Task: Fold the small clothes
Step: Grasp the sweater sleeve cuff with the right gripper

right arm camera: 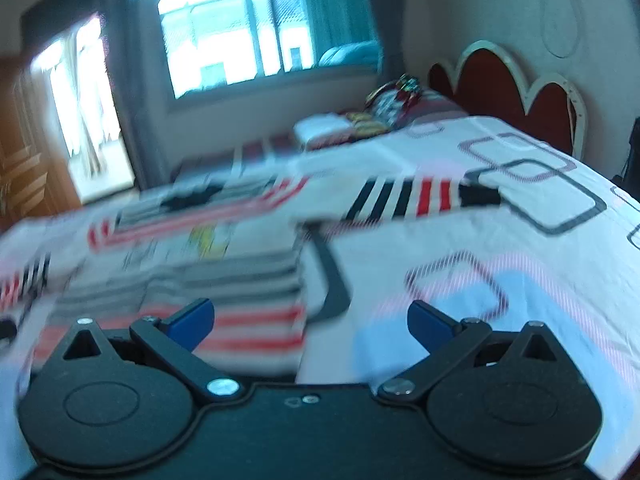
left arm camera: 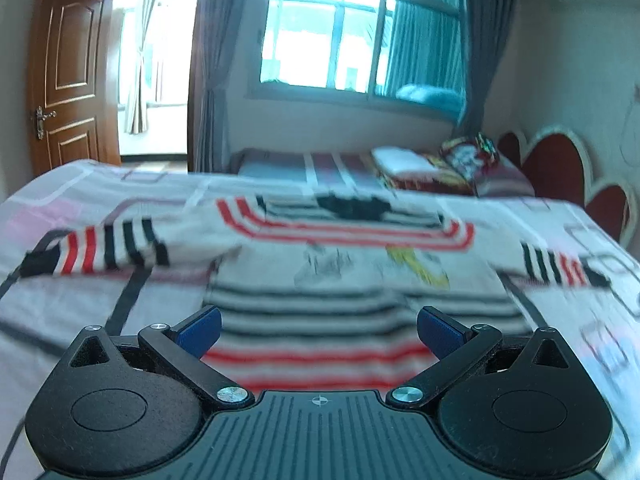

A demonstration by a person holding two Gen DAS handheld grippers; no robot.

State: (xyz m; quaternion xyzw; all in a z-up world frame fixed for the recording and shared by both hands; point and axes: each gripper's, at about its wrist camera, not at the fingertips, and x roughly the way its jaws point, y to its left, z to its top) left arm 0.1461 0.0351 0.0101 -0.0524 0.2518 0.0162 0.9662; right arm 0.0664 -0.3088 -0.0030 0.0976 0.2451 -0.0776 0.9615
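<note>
A small white sweater (left arm camera: 332,272) with red, black and grey stripes lies flat on the bed, sleeves spread to both sides, collar at the far end. My left gripper (left arm camera: 319,330) is open and empty, above the sweater's hem near its middle. The sweater also shows in the right wrist view (right arm camera: 192,248), at the left. My right gripper (right arm camera: 311,322) is open and empty, over the sweater's bottom right corner, with its right sleeve (right arm camera: 416,196) stretched out ahead. Both views are blurred.
The bed sheet (right arm camera: 500,240) is white with pink and grey square outlines. A second bed with folded bedding (left arm camera: 448,168) stands behind. A red headboard (right arm camera: 516,92) is at the right, a window (left arm camera: 340,36) ahead, a wooden door (left arm camera: 68,72) at the left.
</note>
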